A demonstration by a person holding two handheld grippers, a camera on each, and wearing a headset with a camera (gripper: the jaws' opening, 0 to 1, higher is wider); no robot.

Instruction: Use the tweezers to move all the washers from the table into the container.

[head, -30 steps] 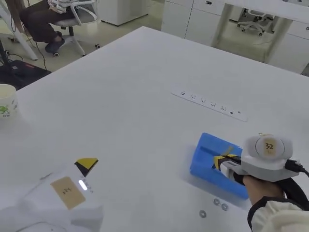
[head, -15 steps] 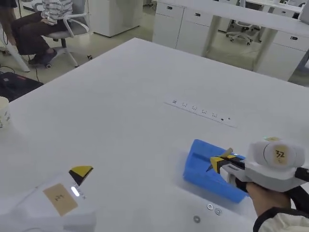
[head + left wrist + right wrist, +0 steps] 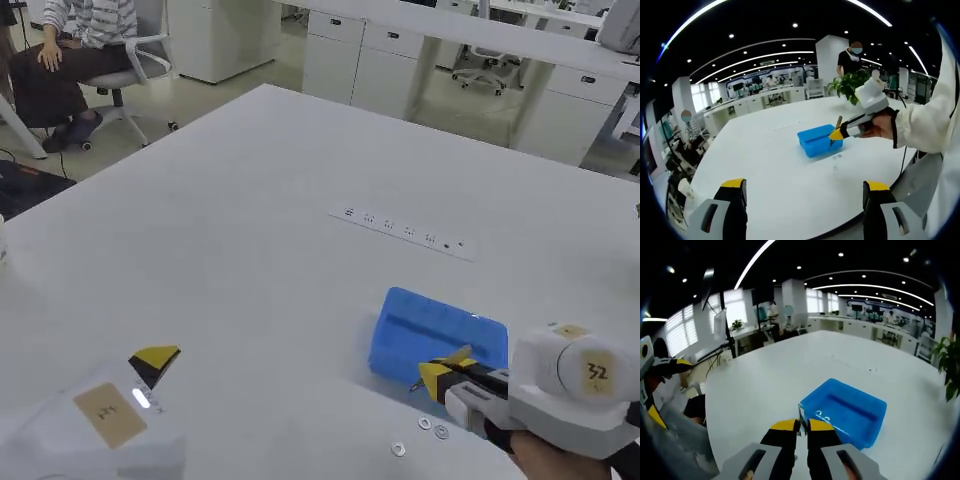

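Right claw (image 3: 434,373) (clamped on tweezers (image 3: 831,142)) has drawn back from container (image 3: 430,322) toward washers (image 3: 425,424); left claw (image 3: 804,185) gapes.

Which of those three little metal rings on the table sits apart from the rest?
The washer lowest and furthest left in the head view. The other two washers lie close together as a pair, nearer the blue container.

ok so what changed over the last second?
The right gripper, shut on the tweezers, drew back from over the blue container to its near edge, toward the three washers on the table. Washers and container stayed put; the left gripper stays open, low at the left.
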